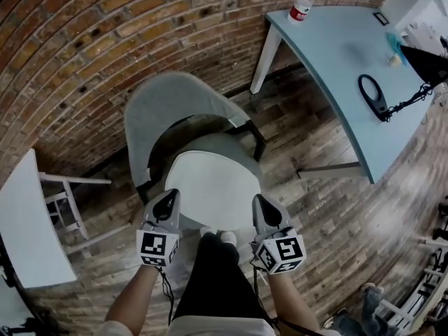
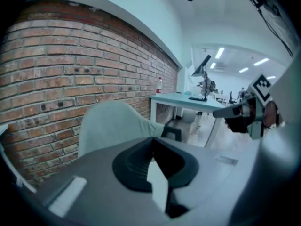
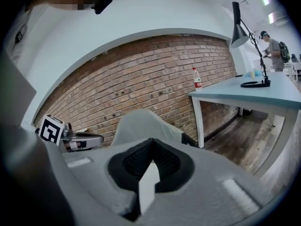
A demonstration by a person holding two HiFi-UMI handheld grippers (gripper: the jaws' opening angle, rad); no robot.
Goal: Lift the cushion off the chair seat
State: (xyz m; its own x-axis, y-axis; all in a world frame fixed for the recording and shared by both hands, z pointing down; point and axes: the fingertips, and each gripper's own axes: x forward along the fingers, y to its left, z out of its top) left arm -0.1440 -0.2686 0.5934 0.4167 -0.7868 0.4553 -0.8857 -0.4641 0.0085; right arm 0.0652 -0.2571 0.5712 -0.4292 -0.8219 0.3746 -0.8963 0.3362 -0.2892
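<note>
The cushion (image 1: 213, 186), white, lies flat on the seat of the grey chair (image 1: 173, 102); it is not lifted.

Left gripper (image 1: 166, 203): positioned at the cushion's front left edge. Its fingers are closed together with nothing between them, as confirmed in the left gripper view. Whether it touches the cushion cannot be determined.

Right gripper (image 1: 264, 207): positioned at the cushion's front right edge. Its fingers are likewise closed and empty. Contact with the cushion cannot be determined.

Surroundings: the chair stands on a wood plank floor (image 1: 318, 208) before a brick wall (image 1: 105, 33). A pale blue surface (image 1: 329, 40) to the right carries a bottle (image 1: 302, 4) and a black lamp base (image 1: 372, 95).
</note>
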